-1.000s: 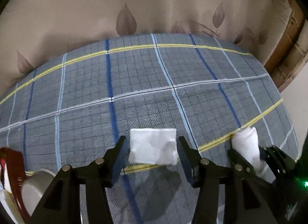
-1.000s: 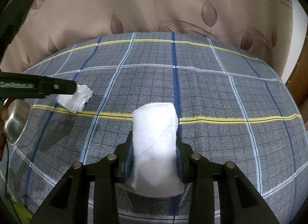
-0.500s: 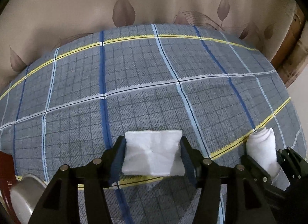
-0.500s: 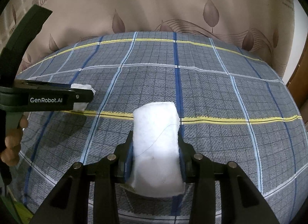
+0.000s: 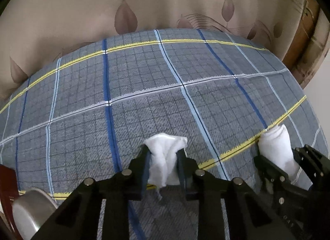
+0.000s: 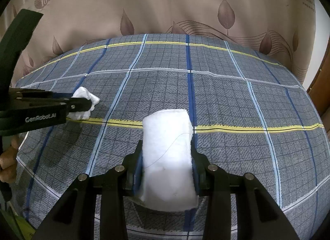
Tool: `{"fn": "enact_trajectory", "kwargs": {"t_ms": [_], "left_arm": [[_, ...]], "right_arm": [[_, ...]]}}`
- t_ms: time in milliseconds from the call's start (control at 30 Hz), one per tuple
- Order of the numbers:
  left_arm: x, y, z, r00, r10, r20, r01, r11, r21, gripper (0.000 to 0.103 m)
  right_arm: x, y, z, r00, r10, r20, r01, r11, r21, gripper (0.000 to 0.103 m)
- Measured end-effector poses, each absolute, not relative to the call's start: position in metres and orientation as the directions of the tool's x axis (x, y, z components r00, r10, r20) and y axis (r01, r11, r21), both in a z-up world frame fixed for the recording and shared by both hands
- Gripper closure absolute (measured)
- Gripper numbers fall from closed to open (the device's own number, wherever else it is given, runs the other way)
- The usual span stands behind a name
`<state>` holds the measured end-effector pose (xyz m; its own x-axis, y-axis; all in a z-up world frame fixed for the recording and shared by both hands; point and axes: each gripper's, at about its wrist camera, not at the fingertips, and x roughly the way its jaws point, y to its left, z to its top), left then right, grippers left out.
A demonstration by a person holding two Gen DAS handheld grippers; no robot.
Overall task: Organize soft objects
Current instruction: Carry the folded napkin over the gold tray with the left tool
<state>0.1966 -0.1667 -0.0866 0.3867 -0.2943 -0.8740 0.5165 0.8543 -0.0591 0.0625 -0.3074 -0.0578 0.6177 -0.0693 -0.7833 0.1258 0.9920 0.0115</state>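
Beige curtain fabric (image 5: 68, 19) printed with brown leaves hangs behind a bed covered by a grey plaid sheet (image 5: 144, 70), woven coarse, crossed by blue, pale blue and yellow stripes.

From the left wrist view, the left hand-held gripper (image 5: 164, 157) has just been closing, and its blue-padded jaws now pinch a small white cloth (image 5: 164, 155) so that it bunches into crumpled folds with a loose thread hanging below. It sits low over the sheet, beside a yellow stripe. At the right edge the rolled white towel (image 5: 277, 149) shows in the other tool. A rounded metal thing (image 5: 31, 213) and something dark red (image 5: 6, 188) sit at the lower left, too cut off to name.

From the right wrist view, the right hand-held gripper (image 6: 167, 161) is clamped on the rolled white towel (image 6: 168, 157), a thick, fleecy cylinder standing out beyond the pads. To the left, the left hand-held gripper (image 6: 85, 104) holds the crumpled cloth (image 6: 85, 100) against the sheet, with a person's fingers (image 6: 8, 163) at the edge.

Both soft pieces appear grasped; I judge that carrying and placing them remains, and no destination is visible.
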Motion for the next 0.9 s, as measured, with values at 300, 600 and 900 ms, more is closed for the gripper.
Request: {"fn": "enact_trajectory", "kwargs": {"t_ms": [300,600,900], "left_arm": [[0.188,-0.146,-0.072,0.395,-0.291,-0.871,0.495,0.867,-0.065,0.08],[0.167,-0.124,-0.053,0.409,-0.292,-0.865,0.492,0.869,-0.062,0.08],[0.148,-0.086,-0.034,0.394,-0.319,-0.862,0.449,0.885,-0.122,0.08]], "right_arm": [[0.064,-0.306,-0.059,0.616,-0.074,-0.784,0.124,0.992,0.004,0.065],[0.064,-0.306,-0.059,0.616,-0.074,-0.784,0.125,0.992,0.005,0.065],[0.064,-0.306,-0.059,0.615,-0.076,-0.785,0.125,0.992,0.003,0.065]]}}
